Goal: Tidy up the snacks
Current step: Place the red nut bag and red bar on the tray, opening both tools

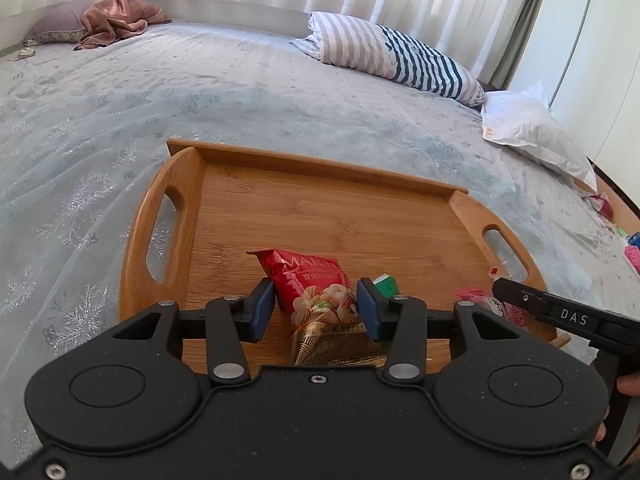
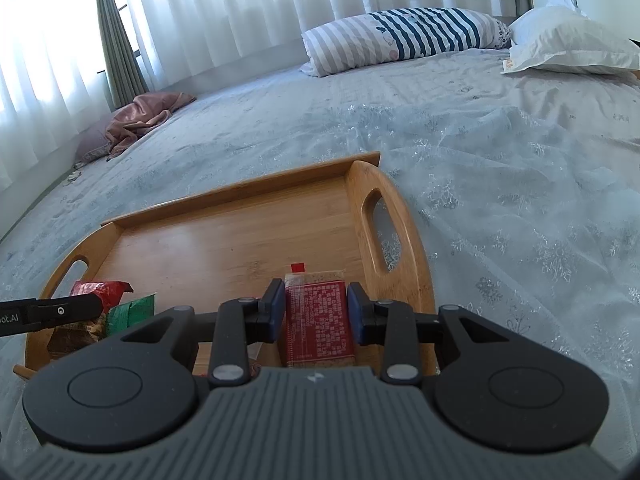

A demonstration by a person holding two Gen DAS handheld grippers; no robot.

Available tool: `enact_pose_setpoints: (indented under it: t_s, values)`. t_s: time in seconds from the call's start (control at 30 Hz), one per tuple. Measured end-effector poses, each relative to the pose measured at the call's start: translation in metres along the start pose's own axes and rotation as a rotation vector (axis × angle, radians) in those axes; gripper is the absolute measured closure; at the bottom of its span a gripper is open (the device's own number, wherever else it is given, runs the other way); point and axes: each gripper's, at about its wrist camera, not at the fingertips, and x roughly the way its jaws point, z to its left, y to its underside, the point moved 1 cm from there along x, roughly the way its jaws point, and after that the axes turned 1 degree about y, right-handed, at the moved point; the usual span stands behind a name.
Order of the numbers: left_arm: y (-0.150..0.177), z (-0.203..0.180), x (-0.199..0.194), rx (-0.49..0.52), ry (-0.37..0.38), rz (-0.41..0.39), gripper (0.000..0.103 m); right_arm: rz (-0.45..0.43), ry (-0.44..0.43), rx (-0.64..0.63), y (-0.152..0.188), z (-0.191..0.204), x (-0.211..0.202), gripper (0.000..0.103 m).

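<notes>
A bamboo tray (image 1: 320,208) with two handles lies on the bed. My left gripper (image 1: 316,300) has its jaws closed on a red and gold nut snack bag (image 1: 320,296), over the tray's near edge. A green packet (image 1: 386,283) lies just right of it. My right gripper (image 2: 316,308) has its jaws closed on a red and tan snack bar packet (image 2: 318,316), over the tray (image 2: 224,240) near its right handle. The red bag (image 2: 100,290) and green packet (image 2: 134,310) show at the left of the right wrist view. A pink packet (image 1: 474,294) lies under the right gripper's finger.
The tray sits on a grey snowflake bedspread (image 1: 100,128). A striped pillow (image 1: 384,52) and a white plastic bag (image 1: 532,128) lie at the back right. A pink cloth (image 1: 116,16) lies far left. More small items (image 1: 634,248) lie off the bed's right edge.
</notes>
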Motion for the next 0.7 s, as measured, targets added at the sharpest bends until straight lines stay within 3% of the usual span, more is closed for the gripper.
enact_pose_setpoints:
  t_s: [0.07, 0.13, 0.17, 0.23, 0.27, 0.3, 0.7]
  values:
    - [0.001, -0.001, 0.000, 0.010, -0.012, -0.007, 0.044, 0.005, -0.004, 0.003, 0.001, -0.001, 0.002, 0.064]
    - [0.002, -0.003, -0.002, 0.015, -0.023, -0.029, 0.025, 0.002, -0.009, 0.004, 0.002, -0.001, 0.002, 0.062]
    - [0.002, -0.003, -0.004, 0.018, -0.028, -0.041, 0.024, -0.002, -0.010, 0.007, 0.003, -0.002, 0.001, 0.055]
    - [0.001, -0.003, -0.007, 0.023, -0.035, -0.054, 0.022, -0.010, -0.014, 0.009, 0.002, -0.002, -0.001, 0.053]
    - [0.001, -0.003, -0.009, 0.025, -0.034, -0.057, 0.021, -0.015, -0.017, 0.009, 0.002, -0.002, -0.002, 0.044]
    - [0.001, -0.004, -0.011, 0.024, -0.031, -0.058, 0.019, -0.019, -0.020, 0.009, 0.002, -0.002, -0.004, 0.041]
    - [0.023, -0.009, -0.053, 0.051, 0.001, -0.098, 0.006, -0.085, -0.027, -0.065, 0.012, 0.010, -0.043, 0.022]
